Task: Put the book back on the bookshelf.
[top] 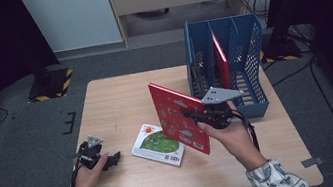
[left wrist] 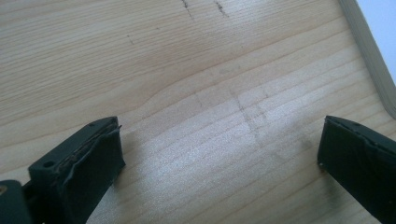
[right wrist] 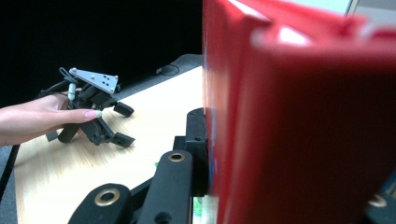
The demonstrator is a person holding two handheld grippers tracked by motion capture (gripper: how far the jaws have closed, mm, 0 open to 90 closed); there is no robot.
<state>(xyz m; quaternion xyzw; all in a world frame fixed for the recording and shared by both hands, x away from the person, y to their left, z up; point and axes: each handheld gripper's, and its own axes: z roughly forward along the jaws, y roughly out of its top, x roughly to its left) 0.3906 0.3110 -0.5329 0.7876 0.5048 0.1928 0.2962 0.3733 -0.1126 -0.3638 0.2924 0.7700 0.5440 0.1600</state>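
Note:
My right gripper (top: 191,116) is shut on a red picture book (top: 177,117) and holds it upright above the table's middle. In the right gripper view the red book (right wrist: 289,116) is pressed against one black finger (right wrist: 196,135). A white book with a green cover picture (top: 158,144) lies flat on the table below it. My left gripper (top: 113,160) rests low at the front left, open, with nothing between its fingers. In the left gripper view its jaws stand wide apart over bare wood (left wrist: 219,116), and the flat book's page edge (left wrist: 371,56) is at the upper right.
A blue mesh file rack (top: 249,55) stands at the table's back right with another red book (top: 220,57) upright in one slot. From the right gripper view, the left gripper (right wrist: 125,124) and its hand are far off at the left. Dark floor surrounds the table (top: 120,101).

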